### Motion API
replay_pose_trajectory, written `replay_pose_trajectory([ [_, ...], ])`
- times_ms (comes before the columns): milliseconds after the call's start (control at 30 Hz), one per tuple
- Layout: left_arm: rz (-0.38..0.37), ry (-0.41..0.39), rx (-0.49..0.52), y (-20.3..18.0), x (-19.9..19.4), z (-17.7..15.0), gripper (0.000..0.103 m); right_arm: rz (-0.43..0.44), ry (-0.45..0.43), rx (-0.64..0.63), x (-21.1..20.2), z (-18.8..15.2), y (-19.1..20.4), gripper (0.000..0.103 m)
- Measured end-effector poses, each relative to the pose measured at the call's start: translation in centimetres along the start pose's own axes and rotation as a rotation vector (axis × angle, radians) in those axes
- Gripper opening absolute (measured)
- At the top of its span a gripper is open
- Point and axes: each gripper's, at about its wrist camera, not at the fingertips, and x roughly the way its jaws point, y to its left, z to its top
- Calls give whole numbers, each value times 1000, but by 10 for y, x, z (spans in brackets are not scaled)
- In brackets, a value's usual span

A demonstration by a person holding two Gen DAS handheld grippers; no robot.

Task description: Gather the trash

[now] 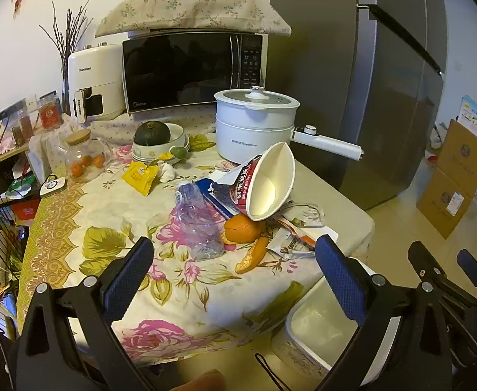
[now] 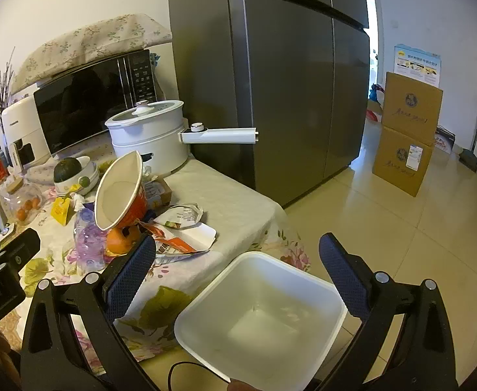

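Left tool (image 1: pixel 233 272) hovers open, level, above tabletop (image 1: pixel 329 189) near crushed bottle (image 1: pixel 197 220). Right tool (image 2: pixel 238 268) open, empty, angled down over white bin (image 2: pixel 258 319).

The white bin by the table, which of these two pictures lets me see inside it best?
The right wrist view. There the white bin sits between the open fingers of the right gripper, whole rim and bare bottom visible. The left wrist view catches only part of it at the lower right, partly behind a finger of the left gripper.
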Motion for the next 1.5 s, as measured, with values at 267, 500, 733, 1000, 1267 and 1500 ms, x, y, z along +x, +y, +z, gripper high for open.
replay_pose_trajectory([
  [267,2,6,-10,5,4,-1,97,-6,-9,-4,-2,0,1,96],
  [500,4,18,-6,11,8,-3,97,-6,-11,-5,-2,1,1,96],
  [733,10,19,-12,3,5,-4,97,-6,-10,-3,-2,1,1,96],
  [1000,15,28,-16,4,6,-4,97,-6,-12,-4,-2,1,1,96],
  [1267,16,30,-17,5,6,-4,97,-5,-10,-4,-2,1,1,96],
  [1500,16,30,-17,5,6,-5,97,-4,-8,-4,-2,0,1,96],
])
